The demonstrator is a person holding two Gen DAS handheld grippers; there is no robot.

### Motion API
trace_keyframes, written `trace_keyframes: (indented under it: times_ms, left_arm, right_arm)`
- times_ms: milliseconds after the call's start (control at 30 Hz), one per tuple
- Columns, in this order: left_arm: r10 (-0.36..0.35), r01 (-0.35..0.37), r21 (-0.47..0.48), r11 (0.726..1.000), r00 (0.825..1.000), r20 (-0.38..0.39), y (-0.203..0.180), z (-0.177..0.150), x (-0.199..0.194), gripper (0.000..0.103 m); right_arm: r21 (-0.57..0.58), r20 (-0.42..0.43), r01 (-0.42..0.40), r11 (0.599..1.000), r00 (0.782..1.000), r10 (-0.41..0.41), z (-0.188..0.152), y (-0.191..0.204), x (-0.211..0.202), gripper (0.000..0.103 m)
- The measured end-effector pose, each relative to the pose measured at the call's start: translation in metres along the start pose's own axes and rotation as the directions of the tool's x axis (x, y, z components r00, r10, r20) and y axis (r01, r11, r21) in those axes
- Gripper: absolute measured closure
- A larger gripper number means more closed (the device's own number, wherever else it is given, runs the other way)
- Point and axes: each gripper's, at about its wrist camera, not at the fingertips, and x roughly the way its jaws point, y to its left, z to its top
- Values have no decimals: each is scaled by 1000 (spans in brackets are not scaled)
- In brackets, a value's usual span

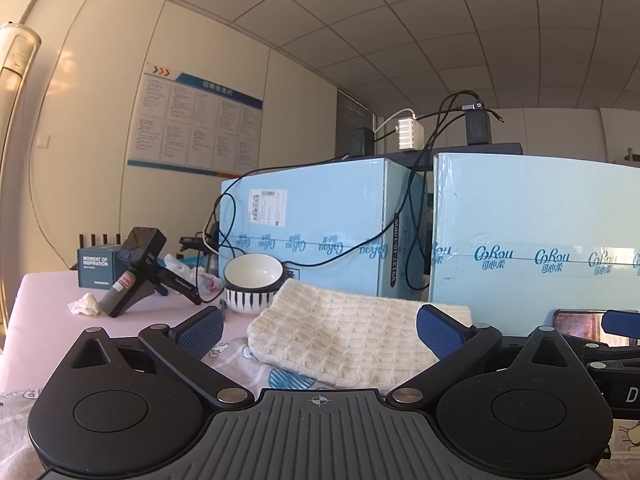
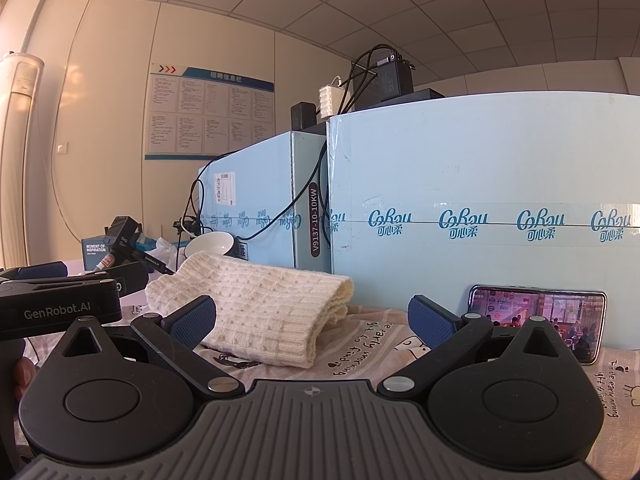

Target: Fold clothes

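Note:
A cream knitted garment (image 1: 344, 332) lies folded in a thick rectangle on a printed sheet (image 1: 256, 368); it also shows in the right wrist view (image 2: 256, 308). My left gripper (image 1: 320, 332) is open, just in front of the garment, its blue pads (image 1: 200, 334) apart and holding nothing. My right gripper (image 2: 312, 324) is open and empty, low over the sheet (image 2: 368, 344), in front of the garment's right end. The left gripper's body (image 2: 60, 304) shows at the left of the right wrist view.
Two pale blue cartons (image 1: 316, 220) (image 2: 480, 208) stand close behind the garment, with cables and chargers on top. A striped bowl (image 1: 252, 284), a handheld black device (image 1: 140, 268), crumpled tissue (image 1: 84, 304) and a small box (image 1: 98, 268) sit at back left. A phone (image 2: 536, 316) leans on the right carton.

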Motion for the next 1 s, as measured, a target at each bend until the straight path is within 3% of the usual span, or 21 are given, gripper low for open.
trace_keyframes:
  times_ms: [1000]
  left_arm:
    - [-8,8,-2,1000,1000,1,0,0,0,0]
  right_arm:
    - [0,0,-2,1000,1000,2,0,-1,0,0]
